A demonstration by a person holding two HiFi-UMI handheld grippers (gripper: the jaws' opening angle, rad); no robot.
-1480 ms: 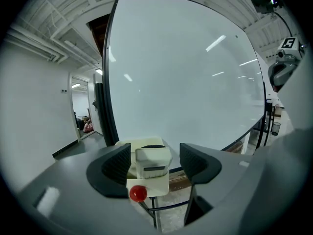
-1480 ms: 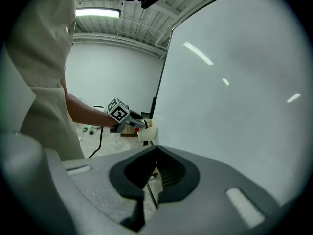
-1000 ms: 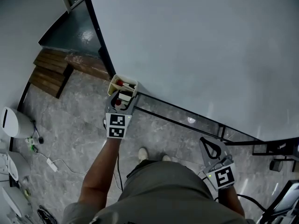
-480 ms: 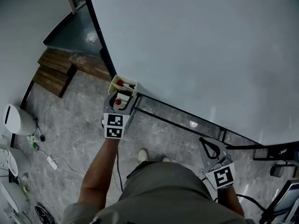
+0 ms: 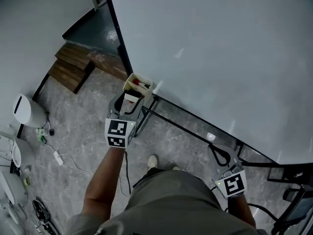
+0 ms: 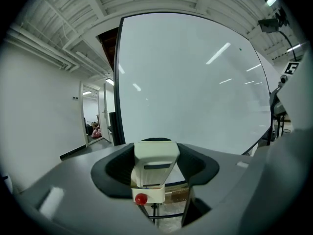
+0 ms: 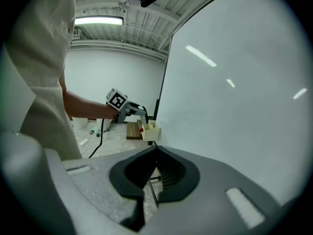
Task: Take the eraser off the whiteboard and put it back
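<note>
Head view showed my left gripper (image 5: 128,102) out in front of me at the lower left corner of the whiteboard (image 5: 220,48), with its marker cube (image 5: 117,133) facing up. Its jaws stood wide and were clamped on the eraser (image 5: 130,98), a cream block held lengthwise between them. The eraser sat just in front of the cream holder box (image 5: 139,83) that hung at that corner of the board; I could not tell whether the two touched.

Left gripper view looked straight along the jaws: the eraser (image 6: 155,160) filled the gap, with a black pad (image 6: 115,173) against each of its sides. Beneath it was the holder box (image 6: 152,195), and a red cap (image 6: 141,199) showed at the box's front. The blank board filled the view behind.

My right gripper (image 5: 217,151) was low at my right side, near the bottom edge of the whiteboard and well apart from the box. Right gripper view showed its jaws pressed together with nothing between them (image 7: 155,173). Farther off along the board's bottom edge, that same view caught the holder box (image 7: 151,130) and my left arm reaching to it.
</note>
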